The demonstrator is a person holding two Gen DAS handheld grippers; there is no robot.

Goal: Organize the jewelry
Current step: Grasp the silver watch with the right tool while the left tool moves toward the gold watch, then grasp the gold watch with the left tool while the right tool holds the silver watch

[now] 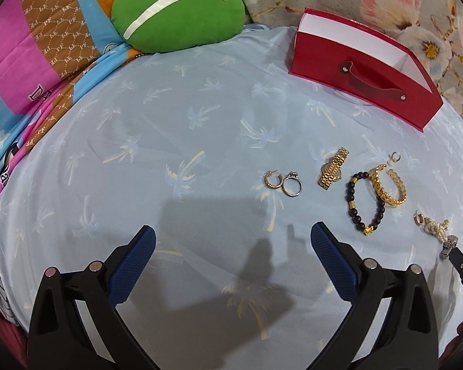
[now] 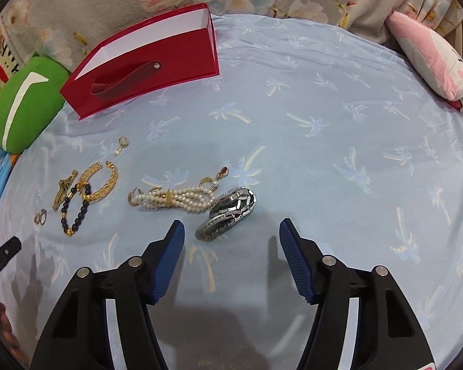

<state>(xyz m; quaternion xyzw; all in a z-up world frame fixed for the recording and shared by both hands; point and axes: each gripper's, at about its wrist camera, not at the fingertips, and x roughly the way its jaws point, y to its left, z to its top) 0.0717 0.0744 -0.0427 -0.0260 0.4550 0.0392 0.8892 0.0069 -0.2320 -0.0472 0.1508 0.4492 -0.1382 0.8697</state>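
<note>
The left gripper [image 1: 233, 240] hangs over the blue sheet [image 1: 139, 141] with its jaws spread wide and nothing between them. Ahead of it and just right lie a small gold hoop [image 1: 271, 180] touching a silver ring [image 1: 291, 183]. Further right sits a gold watch [image 1: 332, 168], then a dark bead bracelet [image 1: 364, 203] overlapping a gold chain bracelet [image 1: 389, 187]. Far ahead on the right stands an open red box [image 1: 364, 83]; far ahead on the left, a green cushion [image 1: 179, 15].

The right gripper [image 2: 231, 236] is partly open and holds nothing. A silver watch [image 2: 228, 214] lies on the sheet just ahead of its tips, nearer the left finger, untouched. A pearl bracelet [image 2: 173, 199] touches the watch on its left side. Well left lie the bead and gold bracelets, and the box stands far ahead on the left. A pink cushion [image 2: 432, 58] sits far ahead on the right.
</note>
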